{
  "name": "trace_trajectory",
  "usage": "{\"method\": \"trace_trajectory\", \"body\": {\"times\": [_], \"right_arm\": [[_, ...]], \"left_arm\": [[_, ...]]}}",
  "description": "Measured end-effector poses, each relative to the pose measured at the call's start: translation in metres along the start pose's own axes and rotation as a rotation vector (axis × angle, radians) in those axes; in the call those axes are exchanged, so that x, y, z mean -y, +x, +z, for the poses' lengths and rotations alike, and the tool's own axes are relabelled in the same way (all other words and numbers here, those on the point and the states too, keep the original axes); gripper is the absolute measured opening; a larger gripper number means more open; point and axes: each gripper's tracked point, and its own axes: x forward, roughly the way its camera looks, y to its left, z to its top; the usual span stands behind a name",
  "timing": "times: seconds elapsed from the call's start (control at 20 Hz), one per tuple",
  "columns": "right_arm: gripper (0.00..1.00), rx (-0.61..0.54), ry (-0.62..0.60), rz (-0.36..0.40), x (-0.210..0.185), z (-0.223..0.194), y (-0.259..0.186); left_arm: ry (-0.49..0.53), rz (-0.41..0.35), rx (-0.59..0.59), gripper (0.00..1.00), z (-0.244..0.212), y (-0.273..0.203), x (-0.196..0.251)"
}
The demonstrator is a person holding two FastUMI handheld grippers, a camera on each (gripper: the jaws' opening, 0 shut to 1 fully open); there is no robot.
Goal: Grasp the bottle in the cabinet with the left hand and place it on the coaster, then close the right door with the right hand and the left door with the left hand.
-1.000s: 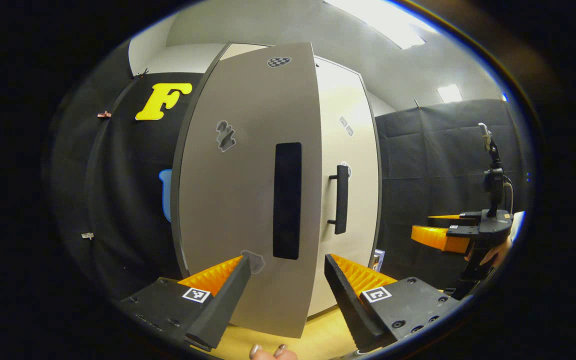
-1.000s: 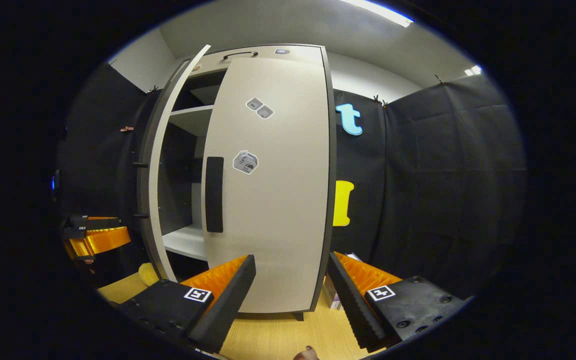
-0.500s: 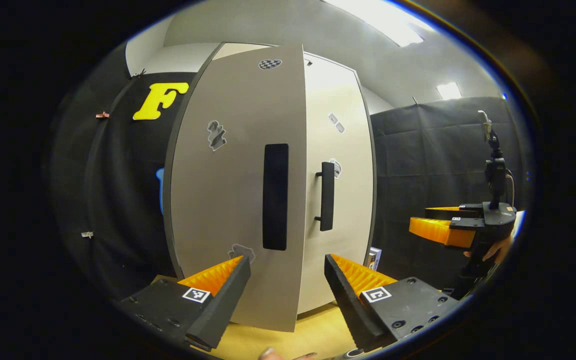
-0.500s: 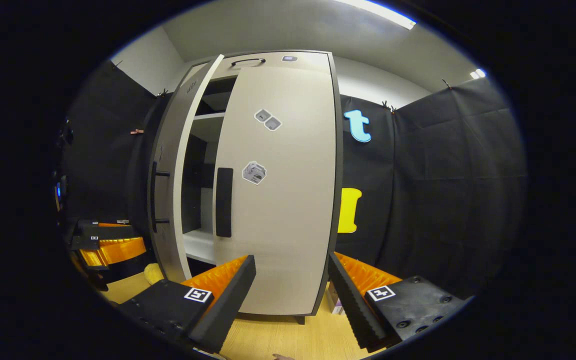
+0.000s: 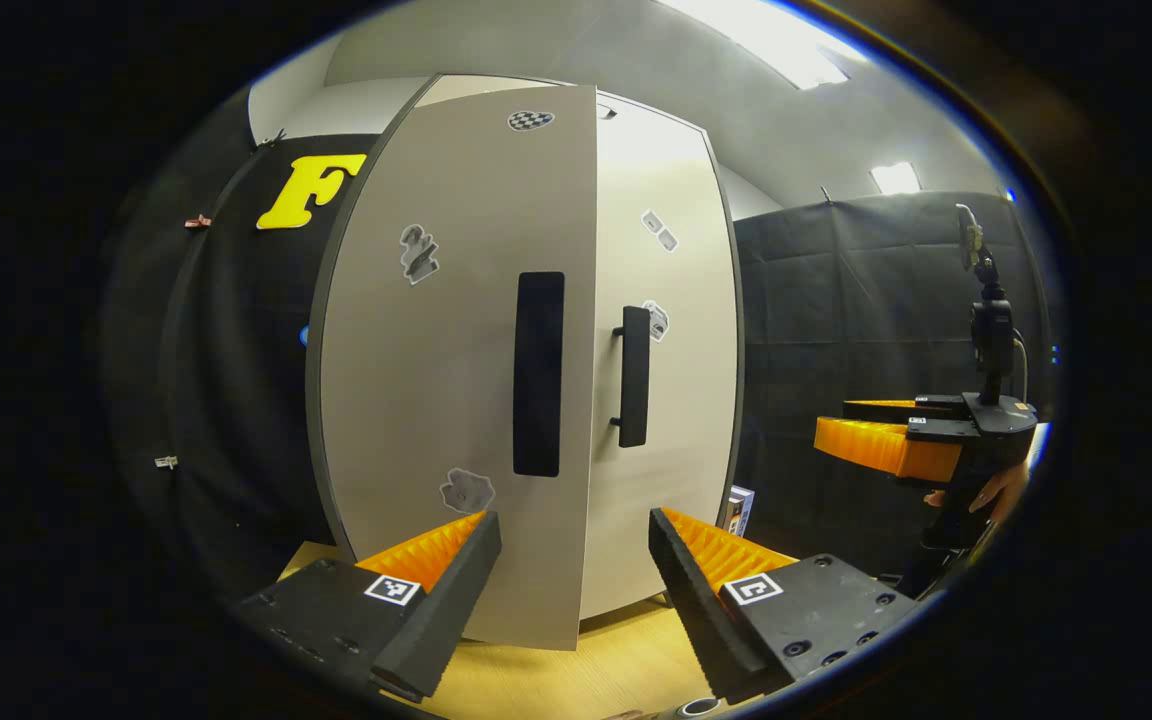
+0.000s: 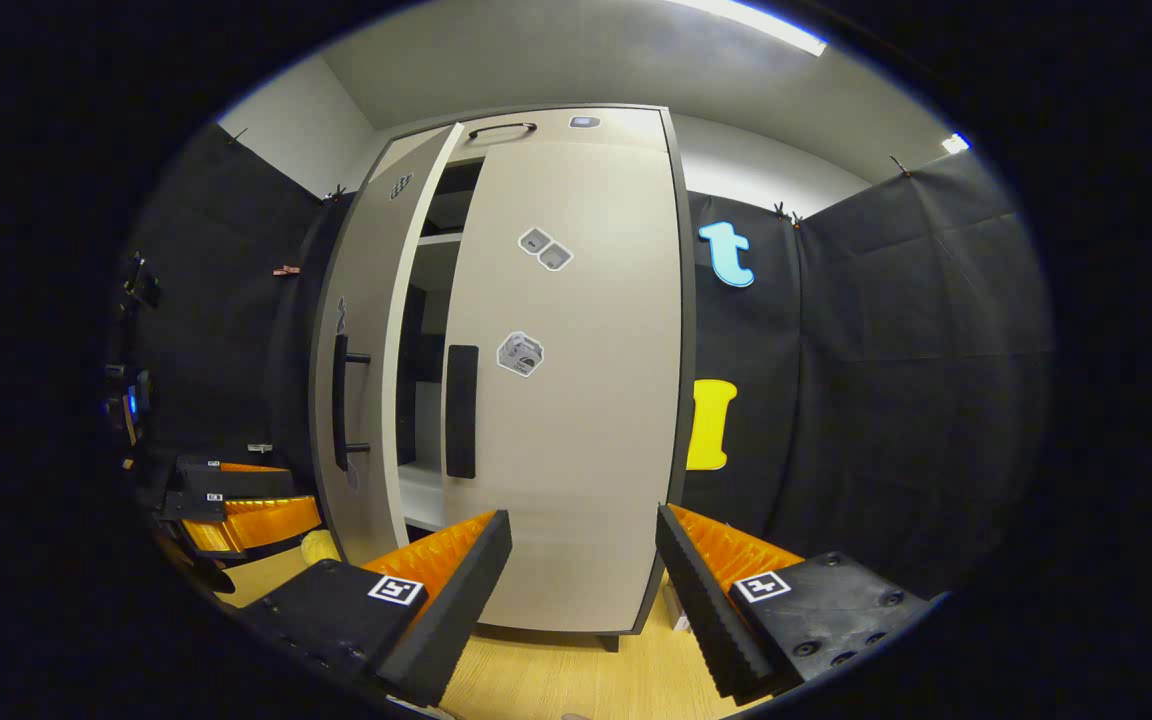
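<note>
Left door (image 6: 356,400) ajar, a narrow gap showing shelves beside the shut right door (image 6: 576,400); bottle and coaster not made out. Left gripper (image 5: 574,585) spread wide, holding nothing, just before the left door's lower edge. Right gripper (image 6: 584,590) likewise spread, empty, near the right door.

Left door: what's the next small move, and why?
Probably keep pushing the left door inward with the left gripper until it meets the cabinet. The right gripper view shows it ajar, a dark gap with a shelf showing beside the shut right door. The left gripper's fingers are apart, holding nothing, right at the panel.
</note>
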Motion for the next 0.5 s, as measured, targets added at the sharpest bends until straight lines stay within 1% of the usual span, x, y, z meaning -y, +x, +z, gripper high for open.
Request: {"method": "trace_trajectory", "body": {"times": [0.25,0.3,0.35,0.5], "right_arm": [[0.96,0.007,0.014,0.020,-0.006,0.002,0.003],[0.96,0.015,0.019,0.025,-0.007,0.005,0.003],[0.96,0.021,0.022,0.029,-0.009,0.007,0.002],[0.96,0.032,0.019,0.038,-0.011,0.011,0.002]], "left_arm": [[0.035,0.000,-0.011,0.94,-0.001,0.001,0.008],[0.042,0.003,-0.008,0.92,0.000,0.001,0.009],[0.046,0.005,-0.006,0.94,0.001,0.000,0.011],[0.050,0.017,-0.006,0.94,0.002,-0.001,0.010]]}}
